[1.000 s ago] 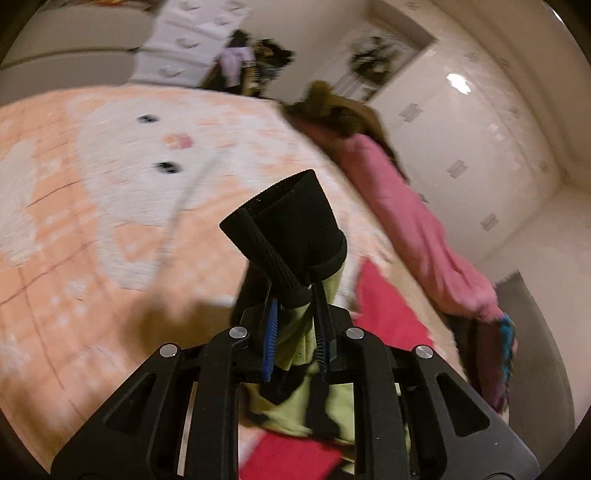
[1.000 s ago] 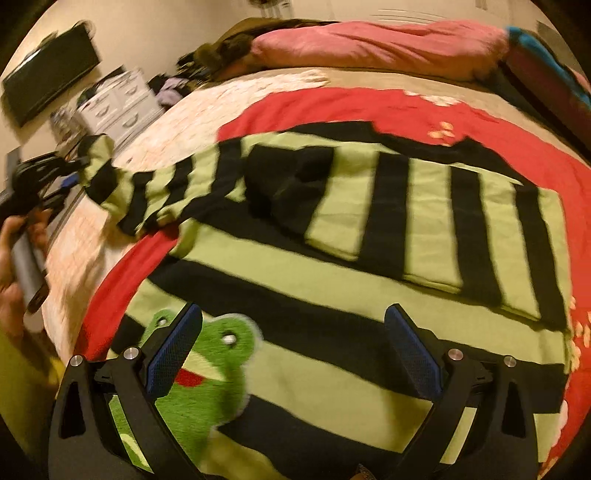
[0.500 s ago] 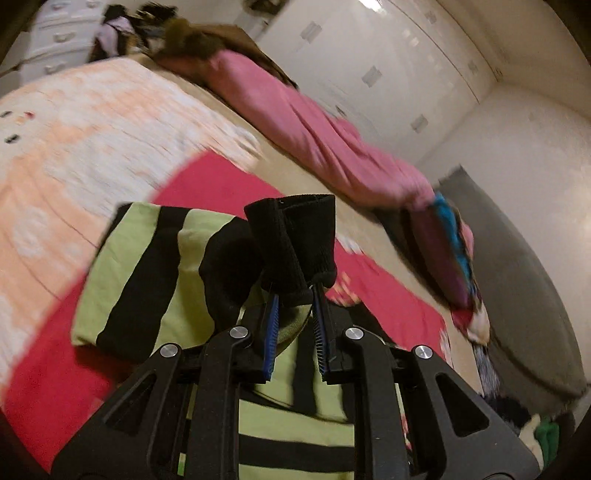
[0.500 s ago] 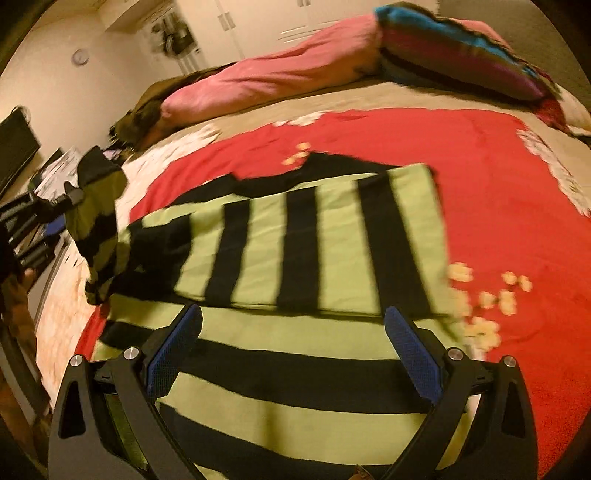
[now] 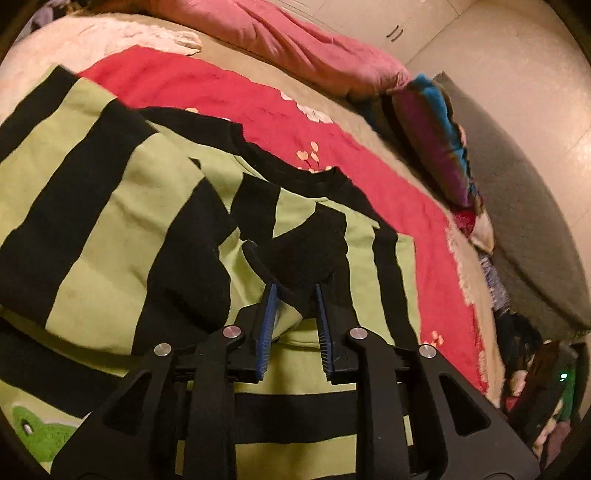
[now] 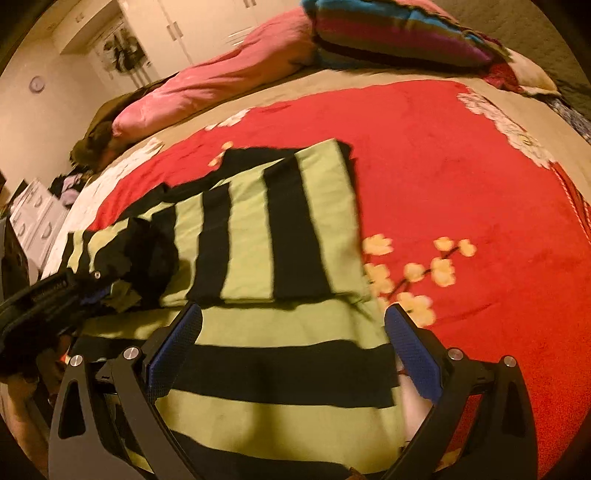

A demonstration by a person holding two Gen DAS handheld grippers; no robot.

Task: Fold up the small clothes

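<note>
A green and black striped sweater lies on a red blanket on the bed, with one sleeve folded across its chest. My left gripper is shut on the black cuff of the other sleeve and holds it low over the sweater's body. The left gripper also shows at the left edge of the right wrist view. My right gripper is open and empty, just above the sweater's lower body.
A pink duvet and a striped pillow lie along the far side of the bed. A grey headboard stands on the right. White drawers stand beyond the bed's left end. A frog patch shows on the sweater's front.
My left gripper has carried the sleeve cuff from out over the peach quilt inward and down over the sweater's chest. The right gripper has shifted toward the sweater's right side, still open.
</note>
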